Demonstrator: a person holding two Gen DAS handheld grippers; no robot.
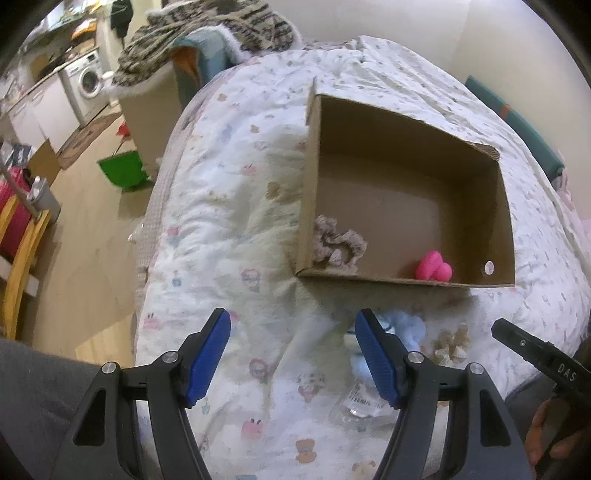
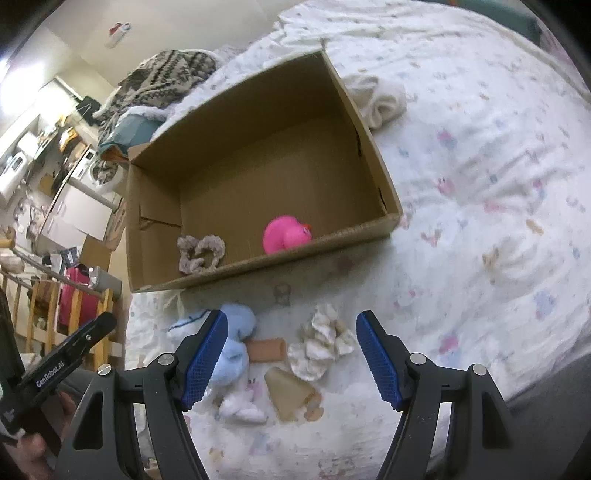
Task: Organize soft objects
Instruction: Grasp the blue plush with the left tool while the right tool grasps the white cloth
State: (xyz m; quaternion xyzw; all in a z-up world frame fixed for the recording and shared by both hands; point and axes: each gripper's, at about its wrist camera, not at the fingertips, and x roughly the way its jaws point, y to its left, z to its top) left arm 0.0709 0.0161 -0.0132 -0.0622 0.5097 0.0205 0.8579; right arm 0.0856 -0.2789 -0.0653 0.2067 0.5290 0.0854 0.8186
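At the bottom of the right wrist view the right gripper (image 2: 291, 354) stands spread and empty above a blue plush (image 2: 236, 343), a cream cloth (image 2: 321, 347), a tan tube (image 2: 266, 349) and a beige cone (image 2: 290, 393) on the quilt (image 2: 480, 184). The left gripper (image 1: 293, 354) is likewise spread, pinching nothing. Mid-frame, the box (image 2: 369, 227) holds a scrunchie (image 2: 201, 253) at its lower left and a pink toy (image 2: 286, 234) lower centre.

At the upper left of my view stands a washing machine (image 1: 89, 79) under a counter, beside white cabinets (image 1: 44, 114). A wooden floor (image 1: 92, 236) runs below, with a green bucket (image 1: 120, 168) on it. The wall (image 1: 388, 18) is pale.
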